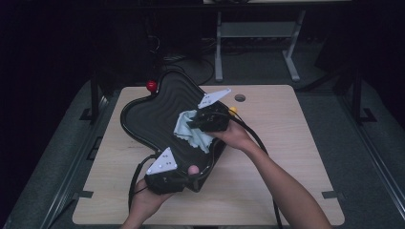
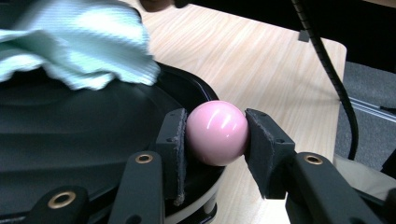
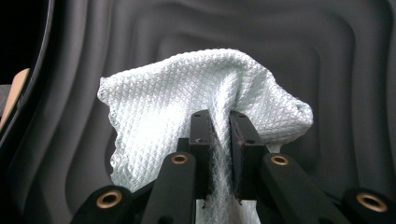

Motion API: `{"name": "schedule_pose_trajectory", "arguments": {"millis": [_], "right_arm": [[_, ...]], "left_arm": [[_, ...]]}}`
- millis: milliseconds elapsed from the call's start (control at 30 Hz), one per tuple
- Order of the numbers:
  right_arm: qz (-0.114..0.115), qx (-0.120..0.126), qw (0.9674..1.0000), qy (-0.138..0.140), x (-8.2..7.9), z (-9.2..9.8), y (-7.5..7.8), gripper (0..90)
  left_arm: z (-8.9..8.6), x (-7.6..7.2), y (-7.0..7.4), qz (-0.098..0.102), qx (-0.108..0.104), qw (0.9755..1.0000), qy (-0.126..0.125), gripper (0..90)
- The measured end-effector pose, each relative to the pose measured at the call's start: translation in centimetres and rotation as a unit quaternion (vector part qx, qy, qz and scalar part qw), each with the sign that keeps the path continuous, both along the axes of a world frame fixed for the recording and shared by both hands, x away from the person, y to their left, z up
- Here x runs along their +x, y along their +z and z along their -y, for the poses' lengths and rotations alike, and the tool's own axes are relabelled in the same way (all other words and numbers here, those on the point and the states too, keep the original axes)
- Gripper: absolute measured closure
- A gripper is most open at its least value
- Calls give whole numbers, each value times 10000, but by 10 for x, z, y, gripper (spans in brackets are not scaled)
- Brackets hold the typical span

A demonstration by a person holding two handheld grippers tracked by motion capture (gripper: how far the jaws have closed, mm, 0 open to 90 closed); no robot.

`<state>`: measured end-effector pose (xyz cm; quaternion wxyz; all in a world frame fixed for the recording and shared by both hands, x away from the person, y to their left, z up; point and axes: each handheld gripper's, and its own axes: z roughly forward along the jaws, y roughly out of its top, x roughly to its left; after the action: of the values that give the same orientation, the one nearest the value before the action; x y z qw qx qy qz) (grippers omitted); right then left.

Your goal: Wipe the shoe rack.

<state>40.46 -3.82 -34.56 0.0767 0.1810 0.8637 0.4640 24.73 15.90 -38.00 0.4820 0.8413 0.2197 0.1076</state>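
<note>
1. Left gripper (image 2: 215,135) is clamped on a pink ball (image 2: 217,133), one pad on each side, jaws about half open because the ball fills the gap. From the high view it sits at about 6 o'clock on the table (image 1: 286,124), right at the near rim of the tray.
2. Right gripper (image 3: 219,135) has its jaws nearly closed, pinching a fold of the pale cloth (image 3: 187,107); the rest of the cloth bunches ahead of the tips and drapes onto the tray.
3. Tray (image 1: 153,114) is black, curvy and ridged, lying from about 11 o'clock down to 6 o'clock; the cloth rests on its right-hand part, around table centre.
4. Holding the ball off the surface looks deliberate: it keeps that end of the tray free so the cloth can sweep over the ridges.
5. Gripping the cloth by a fold leaves a loose pad trailing, good for wiping into the grooves, I'd say.
6. A red ball (image 1: 151,86) sits at the tray's far tip, near 11 o'clock, and a yellow one (image 1: 233,110) peeks out just beyond the right gripper, around 1 o'clock.
7. Judging by this, the wipe is under way.
</note>
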Motion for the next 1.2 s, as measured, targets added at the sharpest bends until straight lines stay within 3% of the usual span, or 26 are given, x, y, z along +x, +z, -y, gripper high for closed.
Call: {"name": "schedule_pose_trajectory", "arguments": {"millis": [200, 367, 467, 533, 633, 800, 1033, 1200], "right_arm": [[28, 37, 9998, 198, -20, 1, -8, 805], [-122, 25, 9999, 17, -13, 12, -12, 806], [-83, 17, 10000, -3, -17, 12, -13, 805], [-76, 7, 9998, 201, -28, 7, -14, 805], [-39, -44, 9995, 298, -30, 9, -15, 806], [-125, -50, 9999, 68, -28, 19, -19, 807], [-102, -57, 9995, 286, -40, 16, -22, 809], [-147, -108, 9998, -28, -31, 24, -22, 809]], "left_arm": [[-1, 1, 0, -5, -7, 10000, -17, 603], [-3, 3, 0, -3, -14, 10000, 50, 603], [-3, 3, -1, -2, -17, 10000, 58, 603], [-3, 4, -1, -7, -35, 10000, 74, 603], [-3, 4, -1, 1, -30, 10000, 81, 603], [-3, 5, -1, 11, -24, 10000, 89, 603], [-4, 5, -1, 15, -12, 9999, 134, 603], [-4, 7, 0, 23, 1, 9999, 162, 603]]}}
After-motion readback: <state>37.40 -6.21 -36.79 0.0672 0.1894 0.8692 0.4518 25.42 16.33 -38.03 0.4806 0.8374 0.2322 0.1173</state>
